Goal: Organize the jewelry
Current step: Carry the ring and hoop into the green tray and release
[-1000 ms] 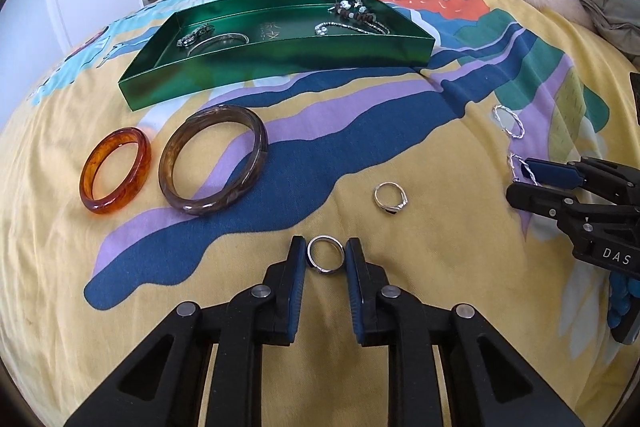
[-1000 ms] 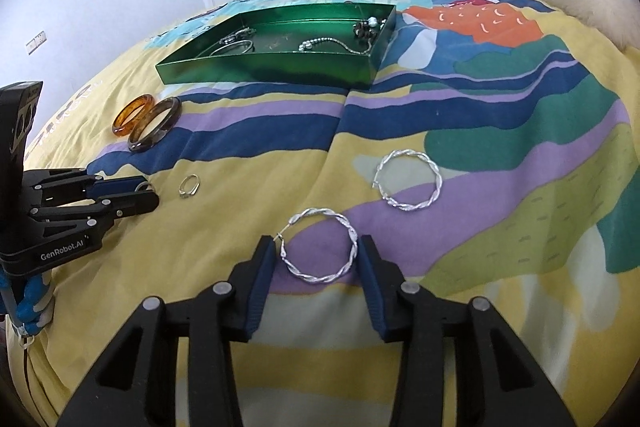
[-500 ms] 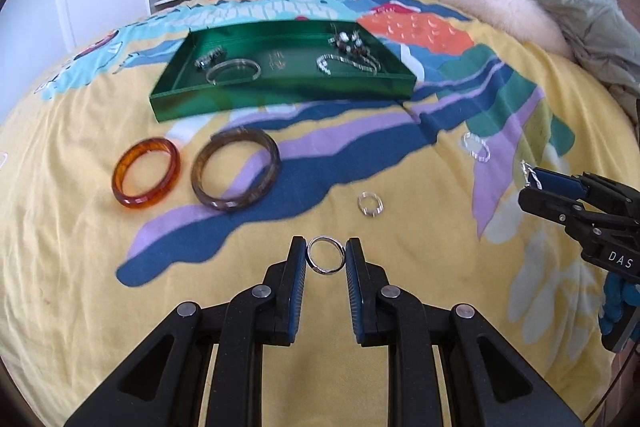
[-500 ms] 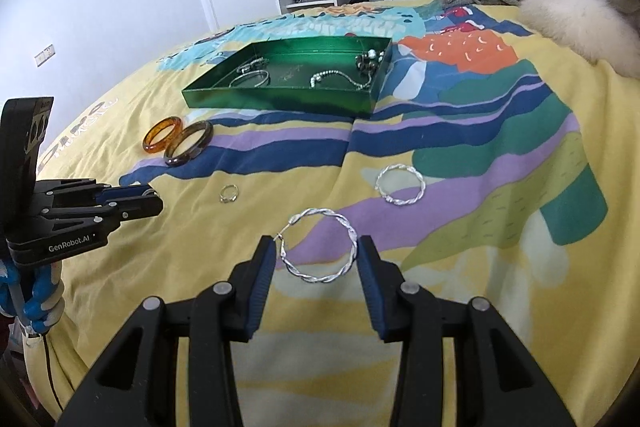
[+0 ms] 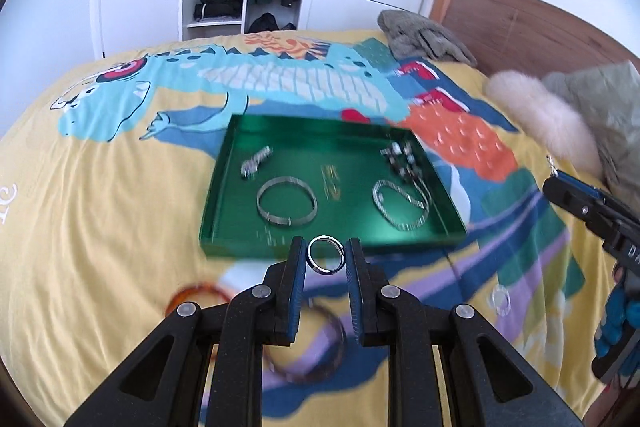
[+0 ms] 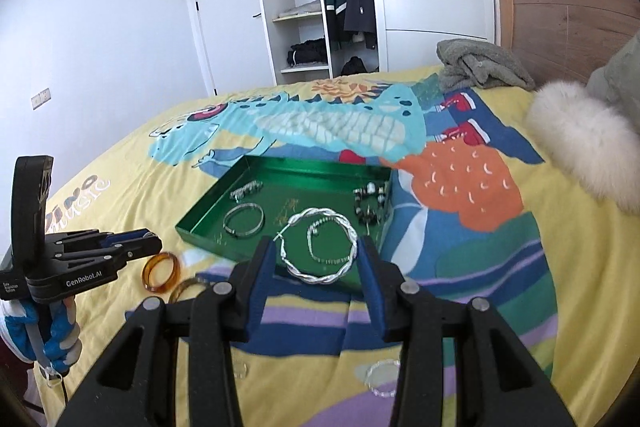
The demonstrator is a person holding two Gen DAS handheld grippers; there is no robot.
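**Over the green tray, 2 pieces in the air**

Above the bed, left gripper (image 5: 326, 259) pinches a small silver ring (image 5: 325, 254) by its rim; right gripper (image 6: 318, 251) clamps the twisted hoop earring (image 6: 318, 246) across its width. Both hang near the green tray (image 5: 224, 187). Prob light, stiff, slippery metal, so grip w/ pads on opposite edges.

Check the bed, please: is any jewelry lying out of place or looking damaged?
Nothing looks damaged. Some pieces lie loose on the bedspread, outside the green tray: an amber bangle, a brown bangle beside it and a twisted hoop. The left tongs hold a ring; the right tongs hold a second twisted hoop.
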